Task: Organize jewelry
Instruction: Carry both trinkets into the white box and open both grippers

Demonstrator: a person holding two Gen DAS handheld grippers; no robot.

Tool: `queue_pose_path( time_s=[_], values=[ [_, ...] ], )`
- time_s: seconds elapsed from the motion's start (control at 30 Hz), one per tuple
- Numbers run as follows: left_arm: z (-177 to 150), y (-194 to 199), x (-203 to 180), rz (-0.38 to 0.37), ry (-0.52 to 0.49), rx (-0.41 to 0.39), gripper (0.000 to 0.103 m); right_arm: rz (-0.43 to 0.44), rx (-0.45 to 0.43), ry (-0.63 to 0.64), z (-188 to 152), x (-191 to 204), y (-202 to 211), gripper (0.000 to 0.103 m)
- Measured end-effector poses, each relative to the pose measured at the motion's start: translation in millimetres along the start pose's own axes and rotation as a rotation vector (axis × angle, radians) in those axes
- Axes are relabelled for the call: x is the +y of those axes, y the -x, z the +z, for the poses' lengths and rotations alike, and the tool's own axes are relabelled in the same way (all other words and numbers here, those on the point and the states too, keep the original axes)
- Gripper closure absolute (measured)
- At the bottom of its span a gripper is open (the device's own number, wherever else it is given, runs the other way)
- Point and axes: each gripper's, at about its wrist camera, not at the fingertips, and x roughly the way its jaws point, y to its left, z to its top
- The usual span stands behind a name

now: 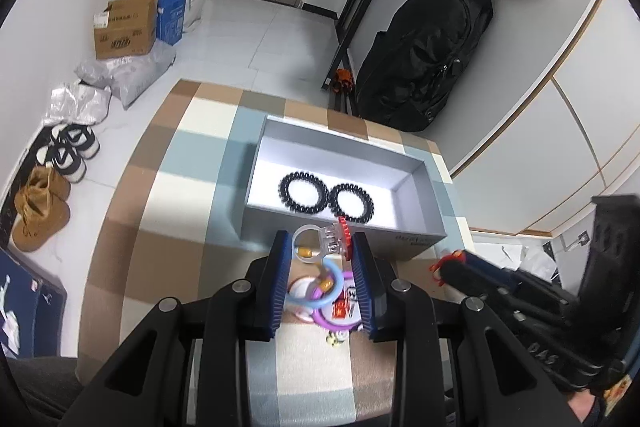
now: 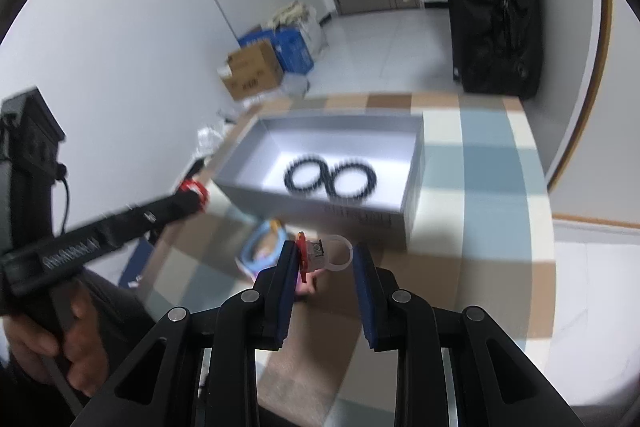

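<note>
Above the checked table point(image 1: 168, 211), both tilted-down grippers' jaws clamp clear rings point(image 1: 320, 241).

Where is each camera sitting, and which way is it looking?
Left wrist view: sits on the left gripper, looking down along its fingers at a clear ring with a red top held between them and the grey box; the right gripper pokes in at the right.
Right wrist view: sits on the right gripper, looking down at its own clear ring; a hand holds the left gripper at the left.
Both views share: the box, two black coil bands, the checked tablecloth.
</note>
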Motion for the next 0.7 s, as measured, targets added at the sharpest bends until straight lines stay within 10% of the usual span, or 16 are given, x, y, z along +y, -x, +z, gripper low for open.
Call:
queue_pose_path(
  time_s=[0.7],
  values=[
    [52.4,-48.6,-10.9,0.007,-0.041,0.059,0.078,0.067,-0.052,-0.038,67.6,-6.0,-31.3,0.076]
  ],
)
